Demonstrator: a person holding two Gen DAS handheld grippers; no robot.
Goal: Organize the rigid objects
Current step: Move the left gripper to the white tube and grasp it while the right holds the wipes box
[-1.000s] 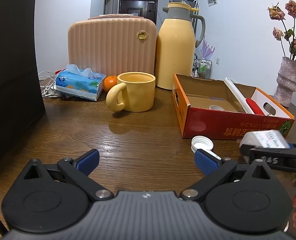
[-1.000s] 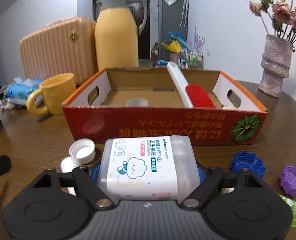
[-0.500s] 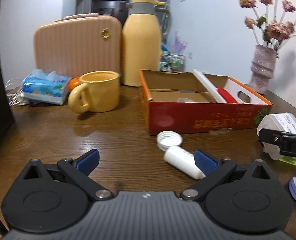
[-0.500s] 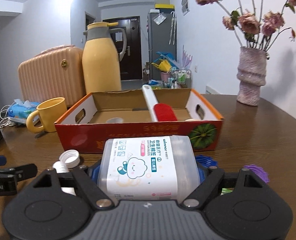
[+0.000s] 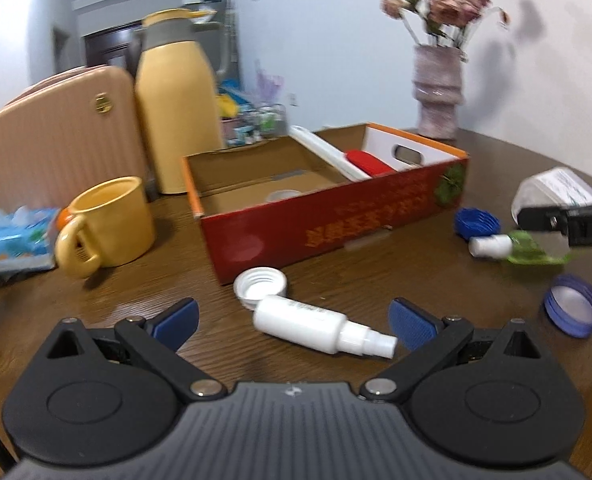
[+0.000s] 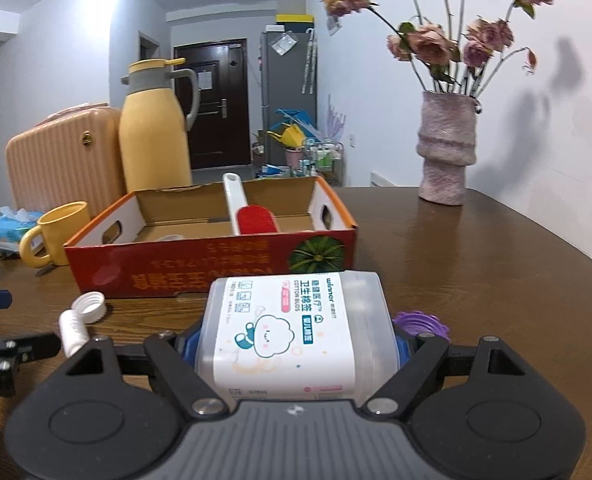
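My right gripper (image 6: pixel 296 346) is shut on a clear cotton-bud box (image 6: pixel 294 332) and holds it above the table in front of the red cardboard box (image 6: pixel 200 264). The held box also shows in the left wrist view (image 5: pixel 555 192). My left gripper (image 5: pixel 294 320) is open, and a white spray bottle (image 5: pixel 315 326) lies on the table between its fingers. A white cap (image 5: pixel 260 282) lies just beyond the bottle. The red cardboard box (image 5: pixel 335 224) holds a white and red brush (image 5: pixel 351 160) and a small white lid (image 5: pixel 284 196).
Blue caps (image 5: pixel 573 312) (image 5: pixel 475 222), a small green and white bottle (image 5: pixel 511 246) and a purple cap (image 6: pixel 419 320) lie right of the box. A yellow mug (image 5: pixel 108 224), tissue pack (image 5: pixel 12 236), yellow thermos (image 5: pixel 178 100), pink case (image 5: pixel 56 136) and flower vase (image 5: pixel 437 92) stand behind.
My left gripper has swung right, so the white spray bottle now lies between its open fingers. My right gripper has risen and drawn back with the cotton-bud box.
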